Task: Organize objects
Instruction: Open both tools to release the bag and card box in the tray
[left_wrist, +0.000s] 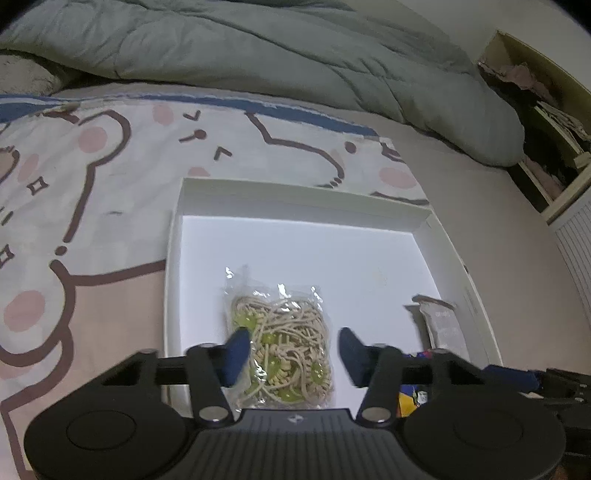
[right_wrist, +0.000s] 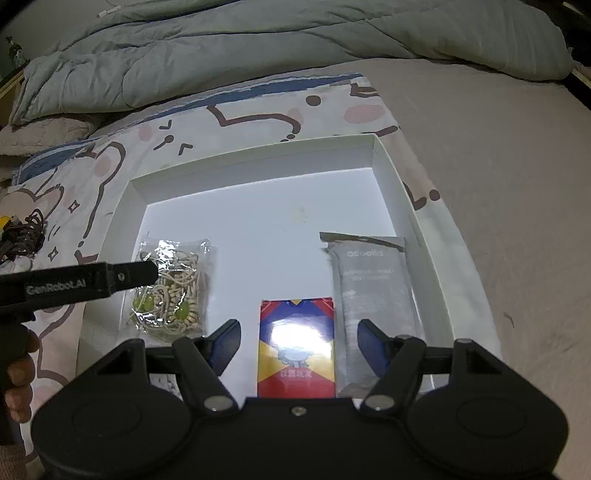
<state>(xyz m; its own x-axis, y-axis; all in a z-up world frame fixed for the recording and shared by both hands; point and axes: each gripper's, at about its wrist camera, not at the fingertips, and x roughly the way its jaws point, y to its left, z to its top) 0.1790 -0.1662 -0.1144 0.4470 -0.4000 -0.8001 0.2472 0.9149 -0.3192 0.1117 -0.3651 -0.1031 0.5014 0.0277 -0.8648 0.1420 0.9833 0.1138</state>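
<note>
A shallow white box (left_wrist: 303, 201) (right_wrist: 258, 155) lies on the bed. In it lie a clear bag of beige cord with green beads (left_wrist: 284, 339) (right_wrist: 173, 284), a red, blue and yellow card box (right_wrist: 297, 347), and a grey pouch (right_wrist: 373, 291) (left_wrist: 441, 325). My left gripper (left_wrist: 293, 350) is open, its fingers on either side of the bag, just above it. My right gripper (right_wrist: 299, 347) is open and empty, its fingers on either side of the card box. The left gripper also shows in the right wrist view (right_wrist: 129, 275) over the bag.
The box rests on a bear-print cloth (left_wrist: 92, 206) over a beige sheet (right_wrist: 498, 166). A grey-green duvet (left_wrist: 258, 48) is bunched at the back. A dark cord bundle (right_wrist: 22, 236) lies on the cloth at the left. A cluttered shelf (left_wrist: 546, 122) stands at the right.
</note>
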